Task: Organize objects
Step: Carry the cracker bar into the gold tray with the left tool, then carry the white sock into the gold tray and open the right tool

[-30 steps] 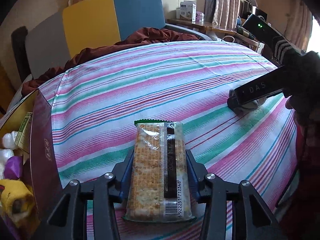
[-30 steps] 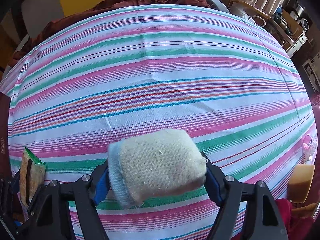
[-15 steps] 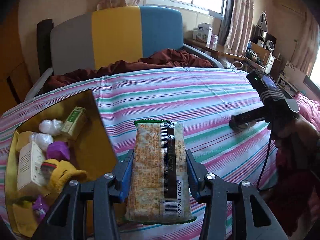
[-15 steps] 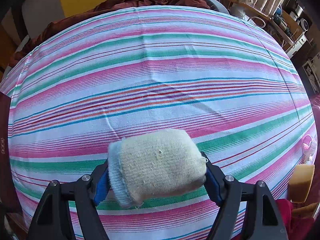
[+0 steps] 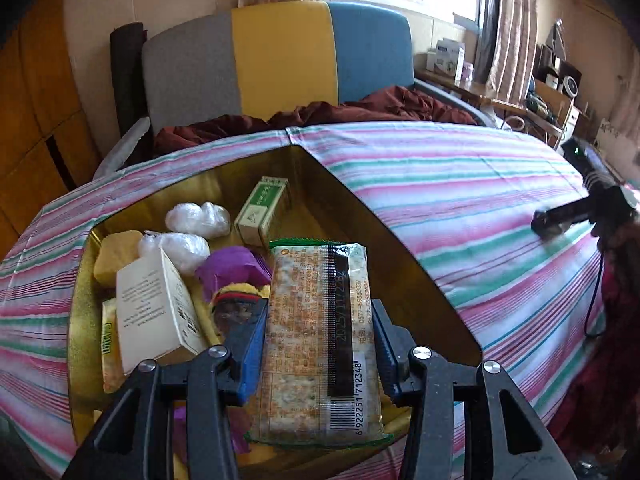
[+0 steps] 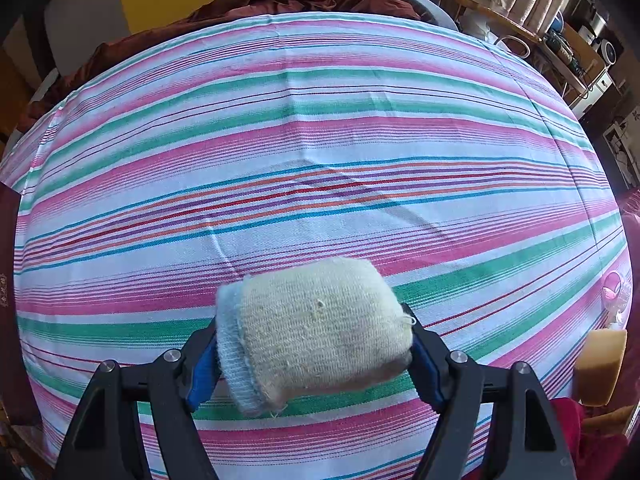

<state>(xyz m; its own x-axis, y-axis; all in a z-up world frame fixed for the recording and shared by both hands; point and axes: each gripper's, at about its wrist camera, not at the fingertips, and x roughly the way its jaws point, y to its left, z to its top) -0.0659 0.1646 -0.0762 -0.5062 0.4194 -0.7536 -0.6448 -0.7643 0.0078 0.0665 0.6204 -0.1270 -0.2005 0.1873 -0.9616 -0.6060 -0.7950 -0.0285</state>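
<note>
My left gripper (image 5: 318, 344) is shut on a clear-wrapped cracker pack (image 5: 318, 336) and holds it over an open gold-lined box (image 5: 384, 240). The box holds a green carton (image 5: 262, 204), two white wrapped lumps (image 5: 198, 218), a white carton (image 5: 154, 308), a purple thing (image 5: 230, 270), a yellow sponge (image 5: 114, 254) and a yellow plush toy (image 5: 236, 300). My right gripper (image 6: 314, 340) is shut on a rolled cream sock (image 6: 316, 328) just above the striped cloth (image 6: 320, 128); it also shows far right in the left wrist view (image 5: 550, 226).
The striped cloth covers a bed. A maroon blanket (image 5: 320, 116) lies at its far edge before a grey, yellow and blue headboard (image 5: 280, 56). A yellow sponge (image 6: 600, 366) sits at the right edge. Shelves and clutter (image 5: 552, 92) stand far right.
My left gripper has swung left with the cracker pack, from over the cloth to above the open box. My right gripper has stayed in place with the sock.
</note>
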